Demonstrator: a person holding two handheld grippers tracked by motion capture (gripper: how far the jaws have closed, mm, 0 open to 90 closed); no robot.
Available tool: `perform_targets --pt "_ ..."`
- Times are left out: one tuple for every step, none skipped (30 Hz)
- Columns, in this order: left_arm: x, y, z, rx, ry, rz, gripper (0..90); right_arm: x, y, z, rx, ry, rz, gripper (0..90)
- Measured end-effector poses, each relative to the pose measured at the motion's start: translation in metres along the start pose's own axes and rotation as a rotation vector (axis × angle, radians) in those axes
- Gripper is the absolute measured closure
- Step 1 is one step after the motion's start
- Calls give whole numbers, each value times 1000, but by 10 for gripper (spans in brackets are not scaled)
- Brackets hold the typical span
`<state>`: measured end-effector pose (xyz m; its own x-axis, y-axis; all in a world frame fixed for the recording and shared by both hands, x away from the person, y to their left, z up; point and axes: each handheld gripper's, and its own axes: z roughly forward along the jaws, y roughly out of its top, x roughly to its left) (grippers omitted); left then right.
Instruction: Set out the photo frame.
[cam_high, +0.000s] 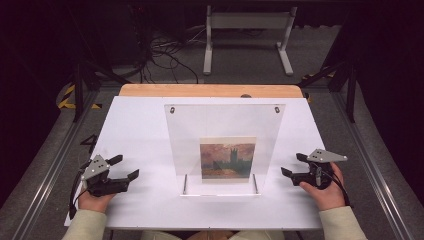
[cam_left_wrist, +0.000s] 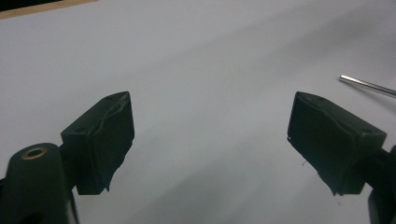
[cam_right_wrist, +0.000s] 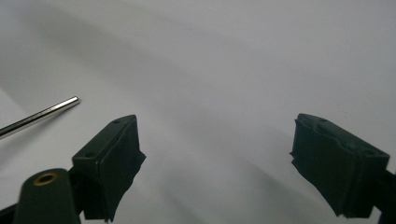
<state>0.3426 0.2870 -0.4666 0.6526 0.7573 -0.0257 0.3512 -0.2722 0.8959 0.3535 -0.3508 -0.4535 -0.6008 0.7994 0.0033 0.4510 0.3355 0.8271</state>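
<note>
A clear acrylic frame (cam_high: 225, 130) stands upright at the middle of the white table (cam_high: 140, 125), held by two metal rods at its base. A small painting (cam_high: 228, 160) of a building under an orange sky sits low inside it. My left gripper (cam_high: 124, 167) rests to the frame's left, open, with nothing between its jaws (cam_left_wrist: 210, 140). My right gripper (cam_high: 292, 165) rests to the frame's right, also open and empty (cam_right_wrist: 215, 158). A metal rod tip (cam_left_wrist: 366, 85) shows at the right of the left gripper view, and another rod tip (cam_right_wrist: 42, 114) at the left of the right gripper view.
A wooden strip (cam_high: 210, 90) runs along the table's far edge. Beyond it stand a white metal stand (cam_high: 247, 35) and cables (cam_high: 165, 52) on the floor. Metal rails (cam_high: 370, 160) flank the table.
</note>
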Motion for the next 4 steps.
perform_targets --pt "0 0 0 1 2 3 153 0 0 0 -1 0 -1 153" --pt "0 0 0 2 3 2 153 0 0 0 -3 -1 -1 153" --pt "0 0 0 2 4 2 154 0 0 0 -4 -1 -2 153" --pt "0 0 0 2 4 2 153 0 0 -1 -6 -1 -3 154"
